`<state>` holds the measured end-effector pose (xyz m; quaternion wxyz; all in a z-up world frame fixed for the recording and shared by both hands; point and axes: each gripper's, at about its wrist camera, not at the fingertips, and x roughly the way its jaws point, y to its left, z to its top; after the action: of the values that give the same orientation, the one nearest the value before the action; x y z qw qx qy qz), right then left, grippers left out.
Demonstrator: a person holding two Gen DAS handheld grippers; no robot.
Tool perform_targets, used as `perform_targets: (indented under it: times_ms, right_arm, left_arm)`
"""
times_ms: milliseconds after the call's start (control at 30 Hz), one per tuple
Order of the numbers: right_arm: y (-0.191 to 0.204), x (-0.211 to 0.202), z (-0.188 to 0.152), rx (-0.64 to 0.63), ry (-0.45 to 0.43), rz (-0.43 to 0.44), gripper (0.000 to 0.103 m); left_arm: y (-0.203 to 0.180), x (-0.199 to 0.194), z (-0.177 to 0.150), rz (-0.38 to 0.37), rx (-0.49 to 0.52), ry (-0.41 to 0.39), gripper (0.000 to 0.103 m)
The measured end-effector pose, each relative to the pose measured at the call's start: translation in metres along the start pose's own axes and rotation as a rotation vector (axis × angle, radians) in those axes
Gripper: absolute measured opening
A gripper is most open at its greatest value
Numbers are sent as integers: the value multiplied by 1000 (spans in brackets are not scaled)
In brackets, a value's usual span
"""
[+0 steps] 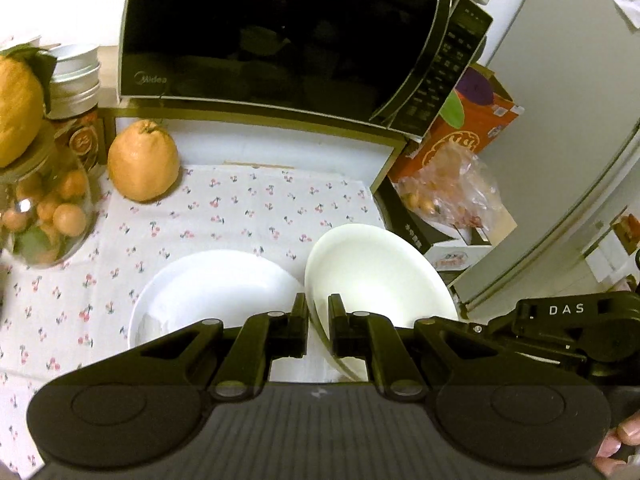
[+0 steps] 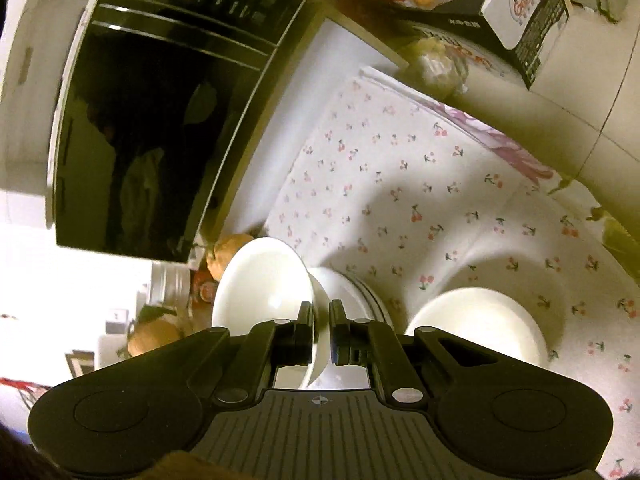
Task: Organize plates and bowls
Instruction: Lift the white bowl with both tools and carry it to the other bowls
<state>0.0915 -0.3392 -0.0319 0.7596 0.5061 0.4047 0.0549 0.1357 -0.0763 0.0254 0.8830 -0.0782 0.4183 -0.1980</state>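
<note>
Left gripper (image 1: 318,312) and right gripper (image 2: 321,316) each clamp a white bowl (image 1: 380,276) rim; keep fingers pinched, tilt level, lower onto the plate (image 1: 216,292).

A white cloth (image 1: 240,208) printed with small pink-and-green cherries lies below the glossy black microwave (image 1: 280,32). On it sit a plain white bowl (image 1: 376,272) and white plate (image 1: 212,292). Left of the microwave stands an orange citrus fruit (image 1: 143,160); right of it, an orange box (image 1: 464,136).

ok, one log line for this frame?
left gripper: shut on white ceramic bowl rim | right gripper: shut on same bowl | white round plate: on cherry-print cloth
</note>
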Motion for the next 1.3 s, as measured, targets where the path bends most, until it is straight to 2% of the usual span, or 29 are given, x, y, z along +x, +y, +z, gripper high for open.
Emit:
perform_targets:
  times_ms: [233, 467, 633, 767, 900, 1100, 1300]
  right_arm:
    - [-12, -15, -15, -59, 3, -14, 9]
    - [-41, -27, -30, -85, 0, -44, 9]
    - [-50, -30, -23, -94, -3, -60, 9]
    - [-61, -27, -19, -55, 13, -74, 10]
    - [-57, -26, -21, -108, 10, -113, 10]
    - [-52, -24, -24, -176, 7, -175, 10]
    - [-53, -20, -26, -200, 14, -199, 11]
  left_arm:
    - [-9, -13, -23, -9, 6, -5, 9]
    - [-17, -14, -57, -28, -48, -13, 9]
    - [-16, -9, -76, -45, -127, -15, 9]
    - [-18, 0, -83, -36, -120, -1, 9]
    - [-18, 4, -88, -36, -133, 8, 9]
    - [-24, 10, -94, -22, -95, 33, 10]
    - [-26, 12, -101, -2, -66, 30, 12]
